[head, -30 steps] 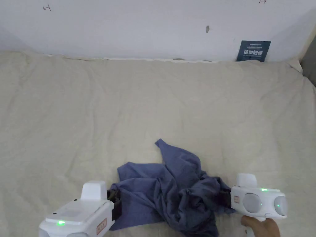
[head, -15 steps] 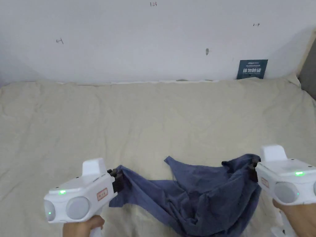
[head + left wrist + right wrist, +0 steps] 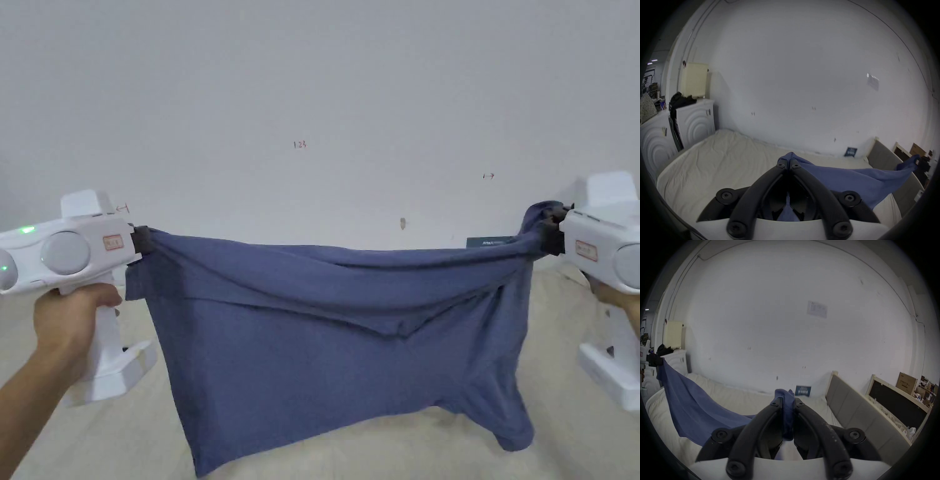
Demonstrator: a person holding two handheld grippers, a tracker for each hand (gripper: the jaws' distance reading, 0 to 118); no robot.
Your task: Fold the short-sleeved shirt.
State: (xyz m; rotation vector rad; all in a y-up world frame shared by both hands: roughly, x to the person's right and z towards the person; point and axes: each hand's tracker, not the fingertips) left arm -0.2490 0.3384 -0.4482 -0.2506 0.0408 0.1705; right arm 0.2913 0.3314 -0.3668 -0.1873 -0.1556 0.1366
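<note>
I hold the blue short-sleeved shirt (image 3: pixel 325 337) stretched in the air above the beige bed (image 3: pixel 581 450), in front of the white wall (image 3: pixel 312 94). My left gripper (image 3: pixel 142 240) is clamped tight on one top corner, my right gripper (image 3: pixel 550 230) on a bunched fold at the other.

A bed (image 3: pixel 562 450) with a wrinkled cream cover (image 3: pixel 718 164) stands against the white wall. At its 1 o'clock corner, a small dark card (image 3: pixel 802 390) rests on the cover, leaning on the wall.
</note>
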